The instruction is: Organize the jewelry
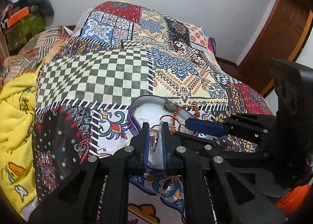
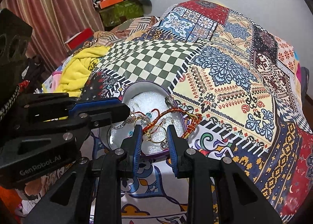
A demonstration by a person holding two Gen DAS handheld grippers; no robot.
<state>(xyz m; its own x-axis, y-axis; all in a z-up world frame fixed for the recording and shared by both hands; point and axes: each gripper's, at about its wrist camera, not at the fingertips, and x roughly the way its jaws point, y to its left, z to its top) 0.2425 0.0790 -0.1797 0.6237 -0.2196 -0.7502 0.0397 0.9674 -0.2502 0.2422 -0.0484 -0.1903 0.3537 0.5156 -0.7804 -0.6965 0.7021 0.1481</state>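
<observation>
The left claw (image 1: pixel 155 136) is narrowed around a silver ring (image 1: pixel 153 139), which sits between its blue pads just above the white foam lining of the heart-shaped tin (image 2: pixel 137 89). The grip looks slight, so the sound way to carry this step is to keep the squeeze even and lift straight up, clear of the red thread bracelet (image 2: pixel 156 115) that trails just ahead of and to the right of the pads. That thread is the likely snag: whether it touches the ring cannot be told from either view.

The right claw (image 2: pixel 154 136) hovers over the near part of the same tin, jaws set at a middling gap and holding nothing. Between and just below its fingers lies a gold ring (image 2: pixel 157 136), with a braided red and gold cord (image 2: pixel 187 124) running off to its right and spilling over the tin's rim. A further silver piece (image 2: pixel 168 101) rests against the far rim.

The two claws crowd one small tin, the left crossing in front of the right, so they could knock each other. The tin stands on a patchwork bedspread (image 2: pixel 225 79), soft footing that may let it tip. A yellow blanket (image 1: pixel 15 106) lies well off to the left.
</observation>
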